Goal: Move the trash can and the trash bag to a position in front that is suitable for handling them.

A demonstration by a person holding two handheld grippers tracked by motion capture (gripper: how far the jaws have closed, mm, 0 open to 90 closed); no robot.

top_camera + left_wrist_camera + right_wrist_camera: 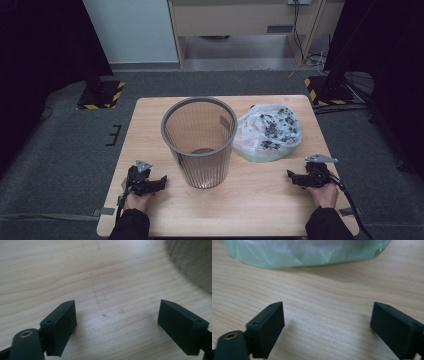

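A lab-like recording space: a lone wooden table [150, 150] on grey carpet [60, 150], hazard-striped stand bases [102, 95], trailing cables [312, 57].

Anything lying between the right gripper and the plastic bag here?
No: bare wooden table separates the right gripper from the plastic bag in the right gripper view; the high view agrees.

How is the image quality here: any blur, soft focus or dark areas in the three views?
High view: table evenly lit, surroundings dark, bin and bag reasonably sharp. Left gripper view: wood grain sharp, bin wall at upper right blurred. Right gripper view: bag soft and out of focus, its shadow falling on the wood; near jaws slightly blurred.
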